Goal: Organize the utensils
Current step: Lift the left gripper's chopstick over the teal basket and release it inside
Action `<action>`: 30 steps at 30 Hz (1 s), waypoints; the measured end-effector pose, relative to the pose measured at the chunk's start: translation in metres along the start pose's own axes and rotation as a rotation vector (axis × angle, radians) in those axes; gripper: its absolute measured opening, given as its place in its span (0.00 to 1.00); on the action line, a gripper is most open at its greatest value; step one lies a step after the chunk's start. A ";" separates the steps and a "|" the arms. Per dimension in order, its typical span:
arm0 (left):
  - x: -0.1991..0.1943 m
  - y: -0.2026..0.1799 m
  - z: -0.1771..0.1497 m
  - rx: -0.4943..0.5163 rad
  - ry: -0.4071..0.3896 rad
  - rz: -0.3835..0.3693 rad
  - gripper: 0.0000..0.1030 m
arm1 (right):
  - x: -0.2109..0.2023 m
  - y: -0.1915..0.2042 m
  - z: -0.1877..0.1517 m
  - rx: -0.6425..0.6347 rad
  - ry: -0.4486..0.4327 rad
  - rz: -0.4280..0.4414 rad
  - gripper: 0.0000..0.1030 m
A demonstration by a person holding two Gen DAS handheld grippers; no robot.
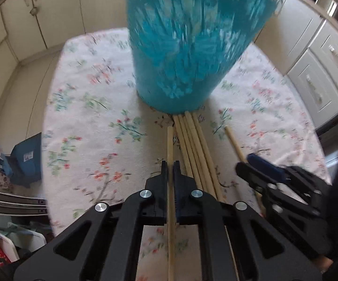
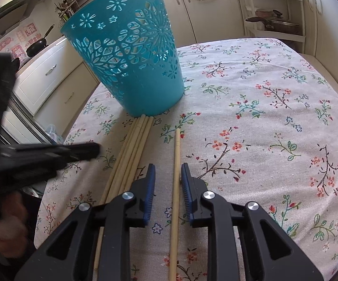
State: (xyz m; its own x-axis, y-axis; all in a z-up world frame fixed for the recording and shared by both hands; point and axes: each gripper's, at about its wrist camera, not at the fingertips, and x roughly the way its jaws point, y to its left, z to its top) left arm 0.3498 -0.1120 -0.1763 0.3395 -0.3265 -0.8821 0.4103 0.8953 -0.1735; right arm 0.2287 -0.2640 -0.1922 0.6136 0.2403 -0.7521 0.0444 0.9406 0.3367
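A teal cut-out basket (image 2: 131, 53) stands on the floral tablecloth (image 2: 262, 117); it also shows, blurred, in the left wrist view (image 1: 183, 42). Several wooden chopsticks (image 2: 131, 154) lie bundled on the cloth in front of it, also seen in the left wrist view (image 1: 197, 145). My left gripper (image 1: 170, 167) is shut on one chopstick (image 1: 170, 145), lifted off the cloth. My right gripper (image 2: 167, 171) is open, its jaws straddling a single chopstick (image 2: 176, 164) that lies on the cloth. The right gripper shows in the left wrist view (image 1: 248, 164).
Cream kitchen cabinets (image 2: 52, 75) surround the table. A shelf with pots (image 2: 274, 21) stands behind it. A blue bag (image 1: 26, 159) sits low at the left beyond the table edge. The left gripper appears blurred at the right wrist view's left side (image 2: 52, 154).
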 end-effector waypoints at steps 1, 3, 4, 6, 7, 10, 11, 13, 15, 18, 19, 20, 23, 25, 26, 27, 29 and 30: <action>-0.015 0.005 -0.001 -0.018 -0.012 -0.037 0.04 | 0.000 0.000 0.000 0.000 0.000 0.000 0.22; -0.039 0.012 -0.003 -0.052 -0.025 -0.111 0.04 | 0.000 0.000 0.000 0.000 0.000 0.000 0.23; -0.057 0.016 -0.004 -0.069 -0.038 -0.157 0.04 | 0.000 0.000 0.000 -0.001 0.000 0.001 0.23; -0.089 0.018 0.001 -0.074 -0.087 -0.202 0.04 | 0.000 0.000 0.000 -0.002 0.000 0.000 0.23; -0.110 0.017 0.008 -0.066 -0.132 -0.215 0.04 | 0.000 0.001 0.000 -0.003 0.000 0.000 0.24; -0.157 0.008 0.032 -0.047 -0.258 -0.239 0.04 | 0.001 0.002 0.000 -0.008 0.000 -0.002 0.25; -0.174 0.003 0.047 -0.037 -0.322 -0.247 0.04 | 0.001 0.002 0.000 -0.007 0.000 -0.002 0.24; -0.195 -0.005 0.065 -0.033 -0.411 -0.247 0.04 | 0.001 0.002 0.000 -0.009 0.000 -0.003 0.24; -0.208 -0.017 0.087 -0.025 -0.515 -0.213 0.04 | 0.001 0.001 0.000 -0.007 0.000 -0.001 0.25; -0.203 -0.028 0.120 -0.027 -0.640 -0.134 0.04 | 0.000 0.001 0.000 -0.008 0.000 -0.001 0.24; -0.199 -0.027 0.129 -0.037 -0.661 -0.118 0.04 | 0.000 0.002 0.000 -0.008 0.000 -0.001 0.25; -0.188 -0.027 0.140 -0.057 -0.693 -0.078 0.04 | 0.000 0.002 0.000 -0.008 -0.001 -0.001 0.25; -0.161 -0.026 0.157 -0.106 -0.711 -0.005 0.05 | 0.000 0.002 0.000 -0.009 -0.001 -0.001 0.25; -0.139 -0.021 0.167 -0.132 -0.690 0.026 0.05 | 0.000 0.002 0.000 -0.009 -0.001 -0.001 0.25; -0.126 -0.018 0.170 -0.141 -0.673 0.046 0.05 | 0.000 0.002 0.000 -0.009 -0.001 -0.001 0.25; -0.114 -0.015 0.171 -0.150 -0.651 0.054 0.05 | 0.000 0.002 0.000 -0.008 -0.001 -0.001 0.25; -0.099 -0.009 0.167 -0.151 -0.612 0.066 0.05 | 0.000 0.002 0.000 -0.008 -0.001 -0.001 0.25; -0.093 -0.008 0.163 -0.149 -0.597 0.072 0.06 | 0.000 0.002 0.000 -0.007 -0.001 0.000 0.25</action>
State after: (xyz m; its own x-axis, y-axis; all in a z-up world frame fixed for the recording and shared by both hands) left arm 0.4530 -0.1378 -0.0213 0.7948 -0.3381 -0.5040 0.2605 0.9401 -0.2199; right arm 0.2290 -0.2624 -0.1920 0.6142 0.2400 -0.7517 0.0386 0.9423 0.3324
